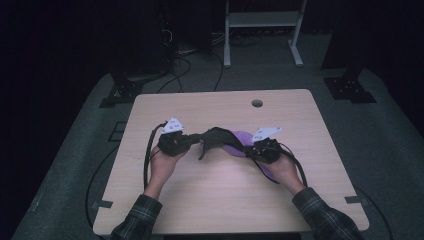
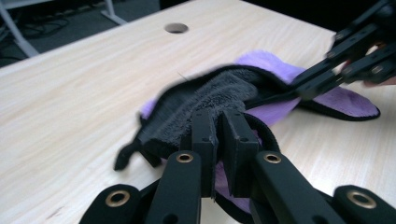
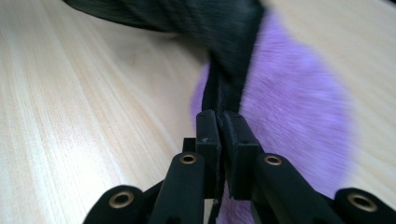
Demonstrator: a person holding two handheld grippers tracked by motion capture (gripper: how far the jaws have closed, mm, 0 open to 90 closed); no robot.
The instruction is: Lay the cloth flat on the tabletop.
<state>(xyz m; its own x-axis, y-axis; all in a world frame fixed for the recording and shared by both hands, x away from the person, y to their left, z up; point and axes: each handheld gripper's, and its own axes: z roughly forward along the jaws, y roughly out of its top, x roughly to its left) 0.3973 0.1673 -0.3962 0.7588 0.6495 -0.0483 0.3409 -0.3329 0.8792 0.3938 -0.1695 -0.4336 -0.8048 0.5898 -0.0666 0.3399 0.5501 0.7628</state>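
Now both grippers hold one cloth (image 1: 220, 138) between them, slightly above the middle of the surface (image 1: 210, 190). The cloth is dark grey or black on one side and purple on the other, with a black border. The left gripper (image 1: 189, 140) has its jaws closed on the left end of the cloth; in the left gripper view the two black pads (image 2: 204, 135) press together with dark fluffy fabric and a bit of purple between them. The right gripper (image 1: 253, 148) has its jaws closed too, on a narrow black folded part of the cloth (image 3: 233, 74), and the purple side spreads on the surface behind it. In the left gripper view the right gripper (image 2: 327, 79) comes in from the upper right and pinches the black border. Each gripper carries a grey three-cornered plate with small dark marks, but they are too small to read, and I can see no brand or label on the cloth. The surface is light wood grain with rounded corners and a round hole (image 1: 257, 103) near its far edge. It stands on a grey floor (image 1: 390, 130) in a dark room. Behind it there are black cables (image 1: 182, 67), dark stands and a white metal frame (image 1: 262, 30). The person's sleeves (image 1: 135, 220) are in a plaid pattern.
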